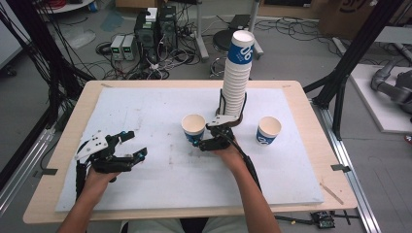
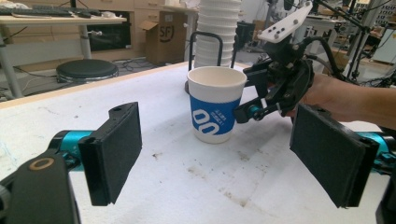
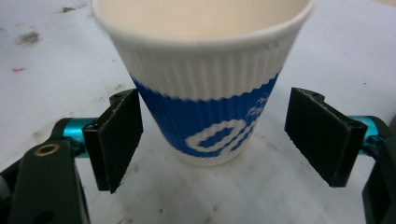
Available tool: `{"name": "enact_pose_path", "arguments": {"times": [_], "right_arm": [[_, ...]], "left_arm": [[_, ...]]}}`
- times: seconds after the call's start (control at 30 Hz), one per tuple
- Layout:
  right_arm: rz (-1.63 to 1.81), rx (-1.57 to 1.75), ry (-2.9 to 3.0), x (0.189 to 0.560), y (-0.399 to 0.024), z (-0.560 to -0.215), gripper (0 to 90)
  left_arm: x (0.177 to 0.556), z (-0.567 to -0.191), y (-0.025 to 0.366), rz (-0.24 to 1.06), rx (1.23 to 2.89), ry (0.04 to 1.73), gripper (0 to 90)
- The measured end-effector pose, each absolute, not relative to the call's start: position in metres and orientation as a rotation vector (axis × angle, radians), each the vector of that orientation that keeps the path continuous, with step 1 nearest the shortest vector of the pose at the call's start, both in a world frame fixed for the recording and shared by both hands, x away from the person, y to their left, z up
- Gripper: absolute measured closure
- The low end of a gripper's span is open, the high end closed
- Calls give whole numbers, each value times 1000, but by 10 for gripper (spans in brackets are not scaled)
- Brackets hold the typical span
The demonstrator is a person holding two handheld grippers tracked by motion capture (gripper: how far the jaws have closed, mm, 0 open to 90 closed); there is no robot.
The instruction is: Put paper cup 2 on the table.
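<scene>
Cup (image 3: 205, 93) rim cut off; right gripper (image 3: 212, 140) parted around it, left gripper (image 2: 219, 154) apart

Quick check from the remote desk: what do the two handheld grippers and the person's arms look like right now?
Both are black-framed tools with teal-blue fittings behind flat, rectangular black pads. The left gripper and the right gripper each carry a pale grey three-cornered plate on top, drilled with small holes. A black cable trails back from each along the forearm. A brass-coloured ring sits on the left frame. The forearms are bare, no sleeves.
</scene>
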State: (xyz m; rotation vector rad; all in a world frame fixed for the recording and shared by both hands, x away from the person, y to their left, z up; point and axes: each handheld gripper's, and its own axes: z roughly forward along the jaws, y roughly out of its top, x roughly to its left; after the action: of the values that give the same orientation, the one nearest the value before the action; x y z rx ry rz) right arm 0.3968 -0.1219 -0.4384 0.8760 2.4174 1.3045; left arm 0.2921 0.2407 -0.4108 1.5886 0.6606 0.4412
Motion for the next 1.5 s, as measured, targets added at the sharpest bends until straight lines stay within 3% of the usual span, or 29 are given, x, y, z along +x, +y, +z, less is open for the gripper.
{"name": "enact_pose_path", "arguments": {"times": [0.87,1.5], "right_arm": [[1506,849,2101,305,-249,-394,198],[1451,913,2002,263,-286,-390,198]], "left_arm": [[301,-410,239,416,1535,683,169],[289,-406,241,443,1533,653,169]]}}
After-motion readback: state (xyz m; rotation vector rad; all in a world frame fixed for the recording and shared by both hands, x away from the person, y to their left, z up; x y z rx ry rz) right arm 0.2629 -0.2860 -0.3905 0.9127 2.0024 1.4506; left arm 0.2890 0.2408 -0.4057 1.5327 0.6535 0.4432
